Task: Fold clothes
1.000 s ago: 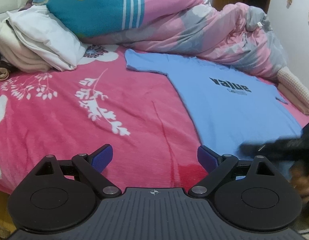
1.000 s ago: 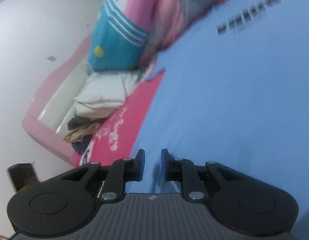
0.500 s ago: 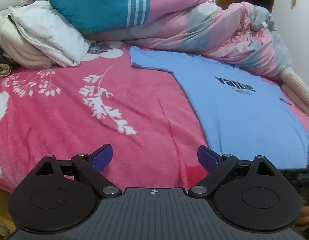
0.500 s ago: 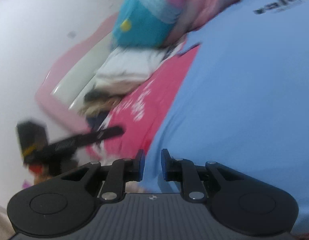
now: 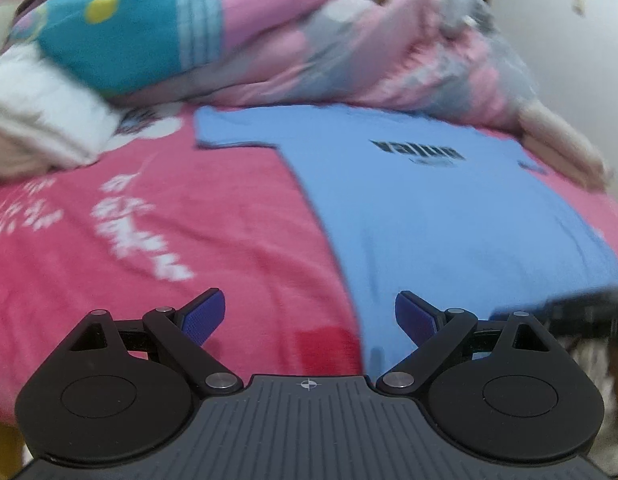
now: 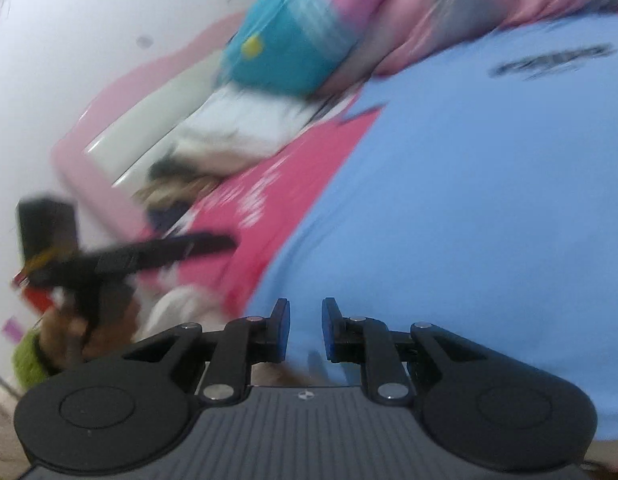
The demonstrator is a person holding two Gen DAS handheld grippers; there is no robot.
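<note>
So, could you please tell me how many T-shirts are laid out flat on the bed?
1: the blue T-shirt lies spread on the pink bedspread, in front of the bunched duvet. More clothes may be hidden in the pile by the pillows.

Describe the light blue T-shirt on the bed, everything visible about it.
The light blue short-sleeved T-shirt looks like soft knit cotton with a dark printed logo on the chest, too blurred to read. It lies spread flat and unfolded on the pink floral bedspread, hem nearest the cameras, one sleeve stretched out towards the white pillow. Its far edge meets the heaped pink and grey duvet. The right gripper, fingers narrowly parted, hovers at the hem; whether it touches is unclear.
</note>
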